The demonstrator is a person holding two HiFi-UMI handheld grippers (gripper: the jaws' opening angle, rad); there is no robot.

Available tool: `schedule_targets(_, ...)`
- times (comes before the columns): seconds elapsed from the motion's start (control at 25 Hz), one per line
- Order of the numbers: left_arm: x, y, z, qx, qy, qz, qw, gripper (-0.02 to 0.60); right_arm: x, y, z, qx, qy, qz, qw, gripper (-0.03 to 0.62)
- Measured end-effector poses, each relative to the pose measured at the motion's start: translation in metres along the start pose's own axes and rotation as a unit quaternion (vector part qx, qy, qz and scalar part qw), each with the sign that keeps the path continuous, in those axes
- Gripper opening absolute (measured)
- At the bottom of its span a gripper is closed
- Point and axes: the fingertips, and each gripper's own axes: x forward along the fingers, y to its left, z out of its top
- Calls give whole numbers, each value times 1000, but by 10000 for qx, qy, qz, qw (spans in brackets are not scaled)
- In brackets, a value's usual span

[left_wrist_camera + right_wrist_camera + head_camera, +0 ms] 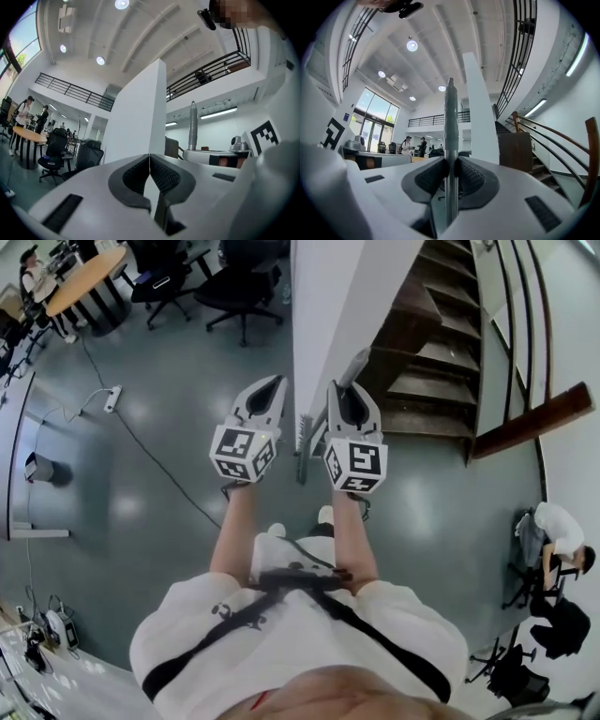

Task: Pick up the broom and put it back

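Right gripper (450, 164): white two-jaw body with dark ribbed pads. The jaws are partly apart and clamped on the slim grey metal broom handle (450, 117), which stands upright between the pads and rises well above them. Left gripper (149, 159): same build, pad tips closed against each other with nothing between them, held just beside the right gripper. White square pillar (140, 117): ahead of both grippers. Dark wooden staircase (431, 381): right of the right gripper. Grey polished floor (169, 409): below both.
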Motion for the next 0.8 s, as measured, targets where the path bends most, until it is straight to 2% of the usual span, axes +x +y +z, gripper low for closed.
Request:
schedule_targets(0.28,-9,-3,34,637,-72,765,9950,12,11,17,39,134,-343,898,9953,94)
schedule_targets(0.48,-30,10,37,332,-238,1450,9886,12,15,51,41,203,-378,1756,9835,94)
schedule_targets(0.8,-79,28,22,362,-131,2633,9639,12,24,91,16,577,-242,2898,9550,94)
